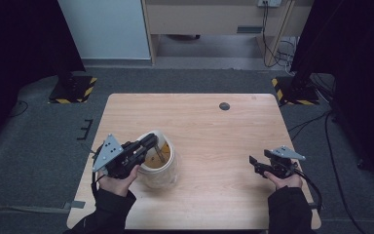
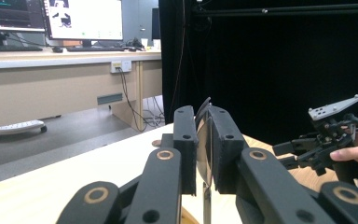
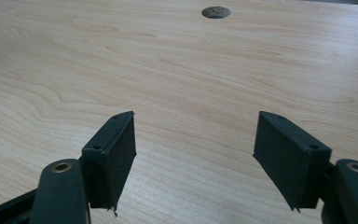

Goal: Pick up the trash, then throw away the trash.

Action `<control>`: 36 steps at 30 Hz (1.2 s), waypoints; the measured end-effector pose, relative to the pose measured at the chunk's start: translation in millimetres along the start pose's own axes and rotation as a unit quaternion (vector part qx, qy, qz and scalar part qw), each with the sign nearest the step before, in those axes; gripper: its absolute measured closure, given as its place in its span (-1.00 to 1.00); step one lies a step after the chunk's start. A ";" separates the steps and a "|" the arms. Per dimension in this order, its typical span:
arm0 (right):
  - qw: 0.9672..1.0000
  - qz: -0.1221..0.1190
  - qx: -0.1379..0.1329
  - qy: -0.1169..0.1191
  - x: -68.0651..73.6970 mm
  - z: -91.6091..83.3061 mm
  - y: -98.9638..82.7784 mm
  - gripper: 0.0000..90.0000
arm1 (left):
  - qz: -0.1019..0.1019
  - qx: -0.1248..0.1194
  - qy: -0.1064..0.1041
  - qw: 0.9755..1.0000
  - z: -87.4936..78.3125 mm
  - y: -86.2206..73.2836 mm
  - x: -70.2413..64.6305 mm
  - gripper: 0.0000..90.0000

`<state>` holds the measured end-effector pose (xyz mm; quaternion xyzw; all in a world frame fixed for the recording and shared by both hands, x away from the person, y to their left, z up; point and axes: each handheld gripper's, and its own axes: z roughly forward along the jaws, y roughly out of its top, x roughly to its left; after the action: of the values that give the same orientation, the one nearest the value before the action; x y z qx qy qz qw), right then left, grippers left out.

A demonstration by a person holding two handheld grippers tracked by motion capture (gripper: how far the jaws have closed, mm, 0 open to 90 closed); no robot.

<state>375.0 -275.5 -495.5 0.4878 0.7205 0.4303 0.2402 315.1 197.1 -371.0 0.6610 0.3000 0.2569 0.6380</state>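
1. Your left gripper [image 1: 143,148] is at the near left of the surface [image 1: 214,131], at the rim of a pale round jar [image 1: 161,165]. In the left gripper view its jaws are closed on a thin clear edge [image 2: 205,149], which I judge to be the wall of the jar, one jaw inside and one outside.

2. The jar stands upright on the surface, just beside your left hand [image 1: 117,183]. Inside there is something amber-coloured, and a thin stick or handle [image 1: 159,155] leans in it. What it is exactly, I cannot tell.

3. Your right gripper [image 1: 255,163] is at the near right, well apart from the jar. Its jaws are open wide and hold nothing; under them lies bare wood.

4. A small dark round disc [image 1: 224,106] is set in the surface at the far side, away from both grippers.

5. How the jar will handle, as a judgement: the wall looks thin and stiff, probably smooth plastic or glass, so it can slip between the pads. With the filling it may be heavier low down, and a grip on one side of the rim can let it tilt.

6. A safer hold would be the rim with the left gripper while the right gripper steadies the opposite side of the body.
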 end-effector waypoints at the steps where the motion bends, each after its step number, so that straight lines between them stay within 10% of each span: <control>1: 1.000 0.000 0.000 0.000 0.3 -0.3 0.1 -0.34 | 0.000 0.001 0.001 1.000 0.0 -0.6 0.1 0.82; 36: 1.000 -0.007 0.002 0.007 2.1 -1.0 0.5 -0.34 | 0.020 0.036 -0.006 0.999 12.2 -31.5 -3.1 0.71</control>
<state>373.7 -274.0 -494.5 0.4800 0.7264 0.4308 0.2376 319.6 186.6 -402.9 0.6912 0.2915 0.2547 0.6102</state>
